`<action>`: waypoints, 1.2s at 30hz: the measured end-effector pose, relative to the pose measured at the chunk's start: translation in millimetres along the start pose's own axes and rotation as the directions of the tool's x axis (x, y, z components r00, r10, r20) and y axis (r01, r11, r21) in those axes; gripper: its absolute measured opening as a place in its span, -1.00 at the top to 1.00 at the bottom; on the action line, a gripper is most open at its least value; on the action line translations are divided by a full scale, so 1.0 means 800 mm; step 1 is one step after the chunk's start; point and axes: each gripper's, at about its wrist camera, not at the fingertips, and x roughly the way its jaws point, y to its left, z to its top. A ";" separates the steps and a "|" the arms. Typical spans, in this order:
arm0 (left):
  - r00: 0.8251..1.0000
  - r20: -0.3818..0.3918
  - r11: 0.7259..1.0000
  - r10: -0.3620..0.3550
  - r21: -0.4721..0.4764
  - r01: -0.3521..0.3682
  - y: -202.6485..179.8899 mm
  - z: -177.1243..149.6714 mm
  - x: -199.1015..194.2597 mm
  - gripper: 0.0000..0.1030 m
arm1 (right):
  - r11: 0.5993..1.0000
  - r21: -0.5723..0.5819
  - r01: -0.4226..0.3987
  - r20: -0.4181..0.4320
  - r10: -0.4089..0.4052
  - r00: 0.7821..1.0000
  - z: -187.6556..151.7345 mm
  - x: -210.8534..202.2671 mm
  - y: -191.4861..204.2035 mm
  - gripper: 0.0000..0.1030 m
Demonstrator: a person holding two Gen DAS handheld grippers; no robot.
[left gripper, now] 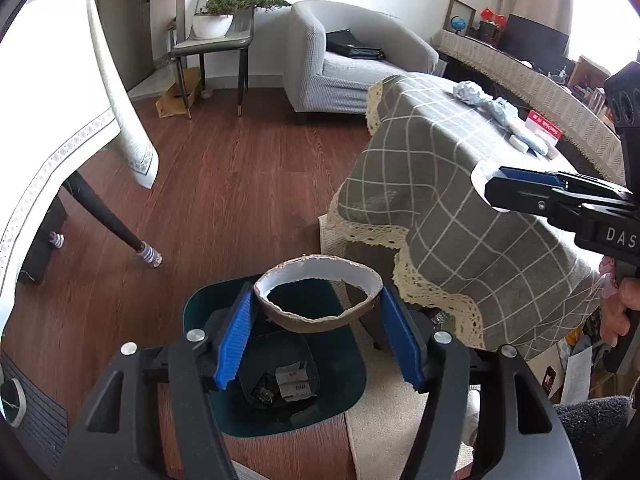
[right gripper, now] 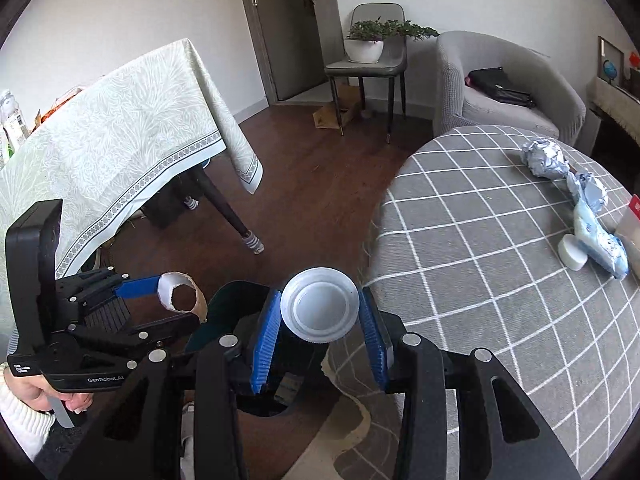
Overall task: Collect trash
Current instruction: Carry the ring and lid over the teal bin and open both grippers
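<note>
My left gripper (left gripper: pixel 318 300) is shut on a torn paper cup ring (left gripper: pixel 320 320), brown outside and white inside, held above a dark green trash bin (left gripper: pixel 344 364) on the floor. Scraps of trash (left gripper: pixel 292 386) lie at the bin's bottom. My right gripper (right gripper: pixel 320 300) is shut on a round white plastic lid (right gripper: pixel 319 308), above the bin's edge (right gripper: pixel 232 300) and beside the round table. In the right wrist view the left gripper (right gripper: pixel 176 300) and its ring (right gripper: pixel 182 292) sit at the left. The right gripper (left gripper: pixel 492 188) shows at the right of the left wrist view.
The round table with a grey checked cloth (right gripper: pixel 500 260) carries crumpled paper balls (right gripper: pixel 544 158), a blue wrapper (right gripper: pixel 596 240), a small white cylinder (right gripper: pixel 572 254) and a red box (left gripper: pixel 544 128). A table with a pale cloth (right gripper: pixel 120 128), a chair with a plant (right gripper: pixel 366 46) and a grey armchair (right gripper: pixel 500 80) stand around.
</note>
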 end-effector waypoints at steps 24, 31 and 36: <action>0.970 -0.242 0.999 0.039 0.004 -0.039 0.066 -0.082 0.063 -0.43 | 0.994 -0.066 -0.087 -0.119 0.079 0.990 0.014 0.095 0.092 0.22; 0.984 -0.177 0.998 0.036 -0.035 -0.043 0.087 -0.075 0.039 -0.43 | 0.993 -0.079 -0.086 -0.172 0.071 0.983 0.008 0.128 0.109 0.22; 0.992 -0.113 0.996 0.051 -0.067 -0.058 0.100 -0.064 0.014 -0.43 | 0.993 -0.086 -0.077 -0.221 0.057 0.974 0.001 0.155 0.118 0.22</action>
